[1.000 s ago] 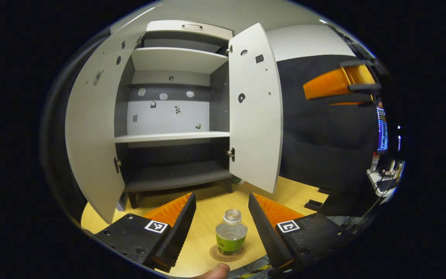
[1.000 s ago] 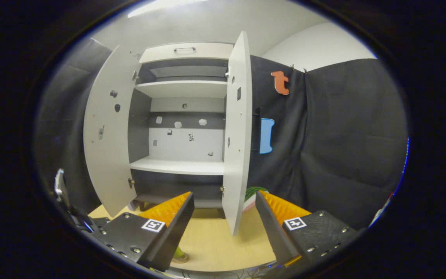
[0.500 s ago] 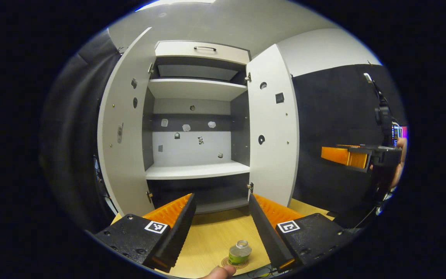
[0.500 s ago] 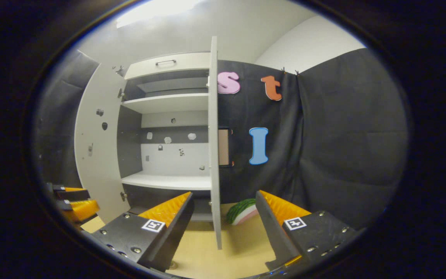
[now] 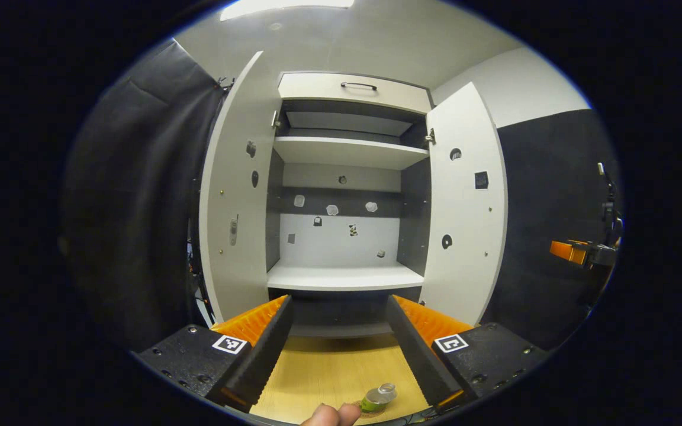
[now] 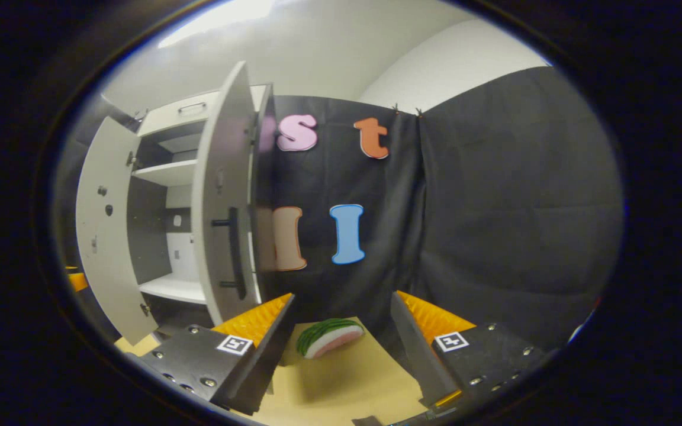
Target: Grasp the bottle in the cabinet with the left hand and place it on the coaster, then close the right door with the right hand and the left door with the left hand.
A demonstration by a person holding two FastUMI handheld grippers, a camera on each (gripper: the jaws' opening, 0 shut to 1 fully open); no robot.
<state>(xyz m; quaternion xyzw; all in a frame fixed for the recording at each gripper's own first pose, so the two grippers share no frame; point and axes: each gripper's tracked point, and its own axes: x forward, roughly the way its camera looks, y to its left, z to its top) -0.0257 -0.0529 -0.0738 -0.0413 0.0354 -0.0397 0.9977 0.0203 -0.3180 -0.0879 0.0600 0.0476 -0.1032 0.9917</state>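
Two doors open, bottle (image 5: 380, 395) down on coaster (image 5: 370, 408) at bottom edge of left gripper view, so placing looks done; step in hand by judgement: shutting right door (image 6: 222, 201) w/ right gripper (image 6: 341, 349).

Right gripper: jaws wide apart, nothing between them, clear of the door. In right gripper view, door seen from its outer face, dark bar handle (image 6: 233, 245) facing the camera, door up-left of the fingers. Watermelon-slice toy (image 6: 329, 337) on wooden tabletop (image 6: 347, 378) between the fingers, farther off, near the cloth wall.

For a good close:
- Swing gripper left onto outer face, near free edge and about handle height; more leverage there than by the hinge.
- Push w/ flat side of a finger or closed tips, no need to clamp the handle.
- Push along door's arc toward cabinet (image 5: 347, 195), steady, no slam; likely rebound otherwise.
- Keep low parts clear of toy and tabletop.
- Check door seats flush before pulling off.

Left gripper (image 5: 338, 346): jaws wide, empty, above tabletop in front of cabinet, bottle below, between its fingers but not touched. Best kept back and clear of bottle while right door swings; risk of knocking it off coaster. Left door (image 5: 237, 213) open wide, due next. Fingertip (image 5: 329, 415) of a hand at bottom edge.
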